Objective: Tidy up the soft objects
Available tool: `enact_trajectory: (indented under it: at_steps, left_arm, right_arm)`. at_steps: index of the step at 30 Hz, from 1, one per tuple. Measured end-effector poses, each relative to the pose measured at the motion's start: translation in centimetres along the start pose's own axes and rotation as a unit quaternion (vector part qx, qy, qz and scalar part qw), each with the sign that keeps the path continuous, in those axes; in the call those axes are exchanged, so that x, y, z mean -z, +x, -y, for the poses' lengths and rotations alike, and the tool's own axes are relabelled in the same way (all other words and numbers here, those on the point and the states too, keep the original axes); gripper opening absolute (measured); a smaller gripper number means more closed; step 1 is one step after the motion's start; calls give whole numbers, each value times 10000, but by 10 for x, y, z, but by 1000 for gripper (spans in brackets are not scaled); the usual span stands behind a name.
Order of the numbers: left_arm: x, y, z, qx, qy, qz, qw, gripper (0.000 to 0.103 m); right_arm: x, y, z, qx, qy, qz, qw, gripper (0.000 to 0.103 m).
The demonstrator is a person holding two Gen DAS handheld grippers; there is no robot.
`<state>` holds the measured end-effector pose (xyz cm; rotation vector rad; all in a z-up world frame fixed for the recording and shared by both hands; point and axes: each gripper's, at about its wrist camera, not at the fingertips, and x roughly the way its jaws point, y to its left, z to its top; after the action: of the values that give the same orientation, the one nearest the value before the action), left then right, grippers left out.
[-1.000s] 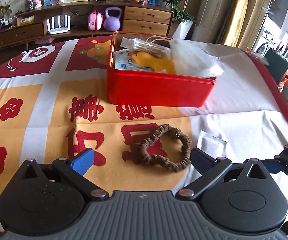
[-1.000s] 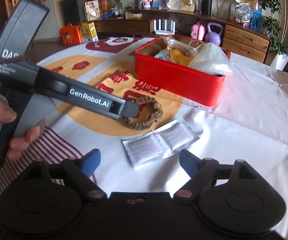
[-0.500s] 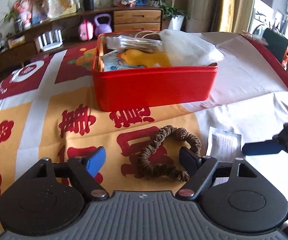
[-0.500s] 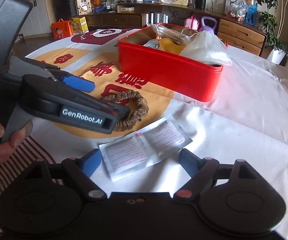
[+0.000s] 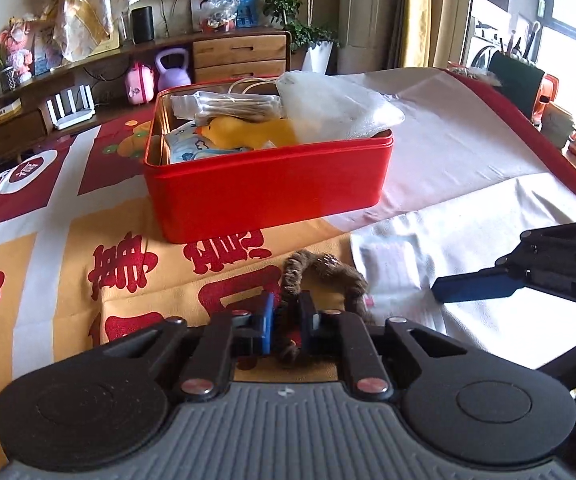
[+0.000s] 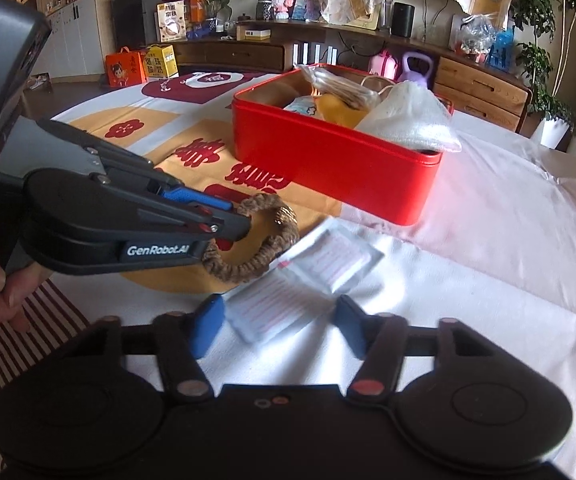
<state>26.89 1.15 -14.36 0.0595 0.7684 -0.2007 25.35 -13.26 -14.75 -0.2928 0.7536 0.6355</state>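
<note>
Left gripper (image 5: 287,322) is clamped down on the brown scrunchie (image 5: 324,276), jaws nearly closed with only the fabric band between the pads; the bite is on the ring's near-left arc, and the rest of the loop stands up and trails right. Scrunchie sits on the yellow-and-red tablecloth (image 5: 68,280) just in front of the red tin (image 5: 268,188). From the right wrist view it may already be slightly off the cloth, but I can't tell for sure. To do this step well, I'd lift straight up first so the free loop clears the cloth and the flat white sachets (image 6: 308,276) beside it, then carry forward over the tin's near wall and release above the contents, not on the rim. The tin is already fairly full: yellow duck toy (image 5: 256,132), white bag (image 5: 328,108), packet of cotton swabs (image 5: 228,104). Aim for the left, lower side. Ring's long axis runs roughly left-near to right-far in the left wrist view, hole facing mostly up and tilted toward the camera. Right gripper (image 6: 276,320) is wide open, holding nothing, jaws straddling the near end of the sachets.
</note>
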Motion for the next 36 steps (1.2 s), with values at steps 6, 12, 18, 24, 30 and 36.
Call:
enact_trajectory:
  at_steps: [6, 12, 18, 24, 30, 36]
  left_arm:
    - [3, -3, -1, 28, -100, 14, 9999, 8]
    - [6, -8, -4, 101, -295, 18, 9995, 8]
    - [6, -20, -9, 182, -483, 138, 9986, 8]
    - [7, -33, -10, 204, -611, 233, 9977, 7]
    - [13, -50, -19, 134, -781, 364, 9962, 7]
    - [22, -46, -27, 62, -860, 272, 9959, 7]
  right_arm:
    - [0, -3, 5, 77, 136, 116, 9998, 18]
    - [2, -10, 6, 155, 168, 217, 9995, 0]
    - [6, -22, 4, 202, 135, 290, 9993, 0]
    - [4, -32, 9, 208, 228, 292, 9991, 0]
    - [-1, -19, 6, 192, 293, 38, 9994, 21]
    - [-10, -1, 6, 172, 584, -12, 9981, 59]
